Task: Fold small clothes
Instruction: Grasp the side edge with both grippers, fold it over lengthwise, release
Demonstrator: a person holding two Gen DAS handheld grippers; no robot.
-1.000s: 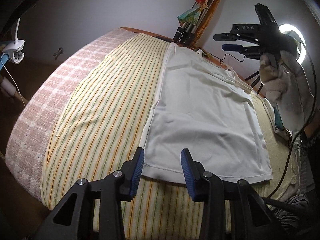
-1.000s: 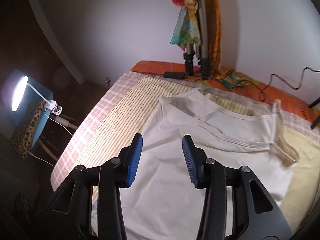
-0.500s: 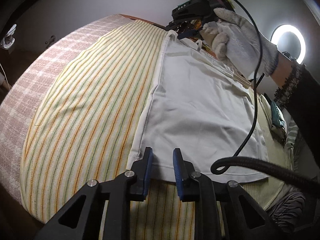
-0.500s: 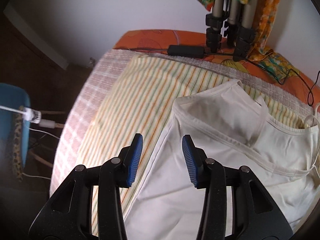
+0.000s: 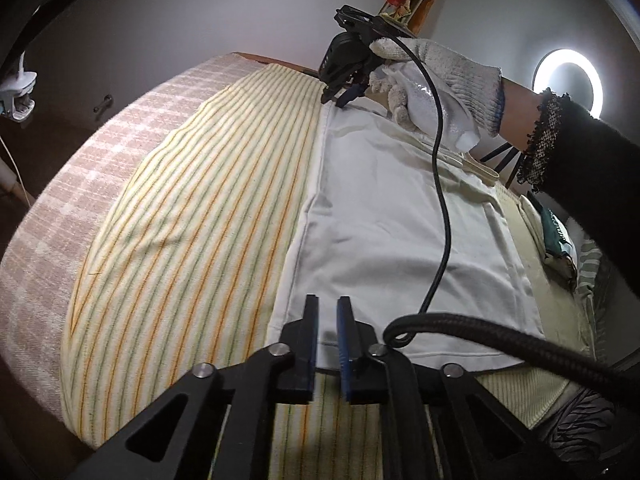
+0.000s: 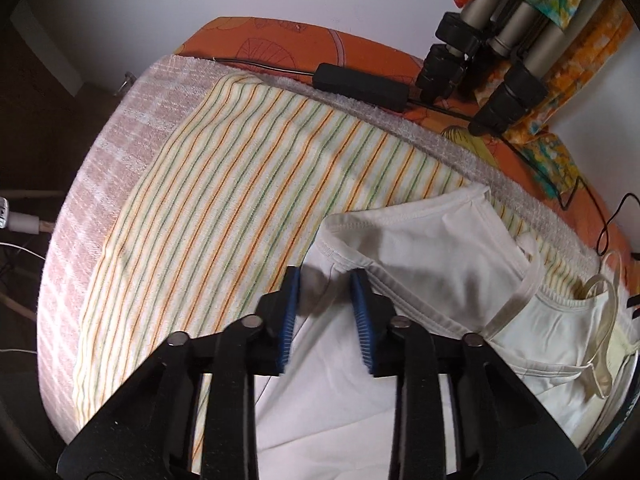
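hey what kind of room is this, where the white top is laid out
Probably a bedroom used for recording: the white top lies on a bed spread with a striped sheet, a tripod stands by the wall, and a ring light glows.
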